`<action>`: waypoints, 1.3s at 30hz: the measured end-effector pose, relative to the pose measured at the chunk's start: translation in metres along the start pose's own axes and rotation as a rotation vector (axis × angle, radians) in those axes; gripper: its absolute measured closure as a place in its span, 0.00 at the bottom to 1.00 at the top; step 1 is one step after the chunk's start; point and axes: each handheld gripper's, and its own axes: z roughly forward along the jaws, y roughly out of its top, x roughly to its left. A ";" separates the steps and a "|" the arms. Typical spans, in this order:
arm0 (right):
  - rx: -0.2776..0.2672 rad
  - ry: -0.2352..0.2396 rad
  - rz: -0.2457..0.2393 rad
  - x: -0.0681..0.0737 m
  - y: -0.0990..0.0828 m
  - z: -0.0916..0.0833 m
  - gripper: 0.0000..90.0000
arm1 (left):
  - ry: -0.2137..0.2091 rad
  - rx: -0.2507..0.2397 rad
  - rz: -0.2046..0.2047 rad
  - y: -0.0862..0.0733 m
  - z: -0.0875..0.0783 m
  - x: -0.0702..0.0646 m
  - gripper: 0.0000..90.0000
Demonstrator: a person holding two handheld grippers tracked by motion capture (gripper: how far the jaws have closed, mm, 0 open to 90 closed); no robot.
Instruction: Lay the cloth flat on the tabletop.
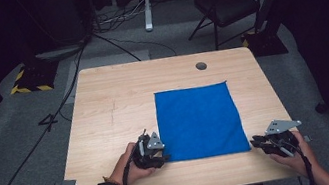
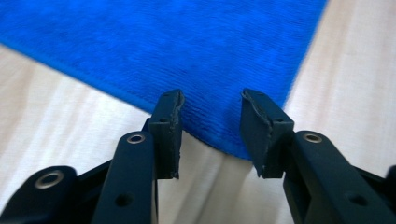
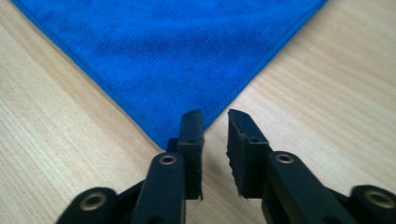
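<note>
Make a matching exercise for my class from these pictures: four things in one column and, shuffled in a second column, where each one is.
Things:
1. blue cloth
2. left gripper
3. right gripper
4. black chair

Places:
A. on the floor beyond the table's far edge
B. at the cloth's near right corner, jaws open
C. spread flat on the table
D. at the cloth's near left corner, jaws open

Right pairs: 1-C, 2-D, 3-B, 4-A
</note>
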 end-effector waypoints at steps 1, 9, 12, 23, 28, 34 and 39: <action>-0.015 0.000 -0.006 -0.001 0.001 -0.001 0.80 | 0.001 0.003 0.013 0.000 0.000 -0.002 0.62; -0.101 -0.020 -0.060 -0.010 0.020 0.002 0.62 | 0.071 -0.043 -0.031 0.006 -0.004 0.006 0.36; -0.101 -0.060 -0.074 -0.019 0.033 0.012 0.60 | 0.102 -0.069 -0.051 0.014 -0.007 0.014 0.29; -0.054 -0.110 -0.058 -0.046 0.070 0.062 0.54 | 0.186 -0.061 -0.054 0.042 0.021 0.043 0.26; 0.002 -0.116 -0.039 -0.052 0.066 0.071 0.53 | 0.199 -0.007 -0.048 0.041 0.032 0.050 0.26; 0.037 -0.142 -0.039 -0.057 0.056 0.071 0.51 | 0.204 -0.001 -0.068 0.035 0.030 0.051 0.26; 0.046 -0.144 -0.036 -0.057 0.053 0.068 0.51 | 0.186 -0.006 -0.082 0.030 0.027 0.048 0.26</action>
